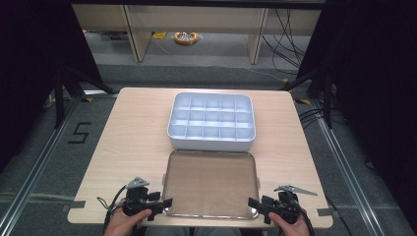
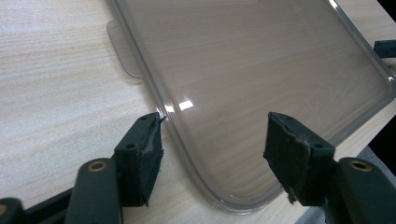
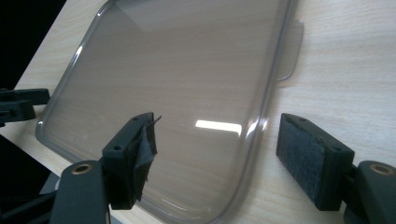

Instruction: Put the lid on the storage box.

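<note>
Overhead, clear lid [image 1: 210, 183] lies flat on worktop [image 1: 133, 132] before white divided tray [image 1: 211, 122]. Left gripper [image 2: 212, 156] view: jaws apart astride the lid's corner. Right gripper [image 3: 217, 158] view: jaws apart straddling its rim.

Lab or recording studio. Black curtains [image 1: 29, 73] flank a lone wooden worktop [image 1: 133, 132] on grey carpet [image 1: 59, 162]. Floor rails [image 1: 34, 172], taped number 5 [image 1: 79, 132], loose cables [image 1: 287, 39], bare desks [image 1: 196, 19] behind.
</note>
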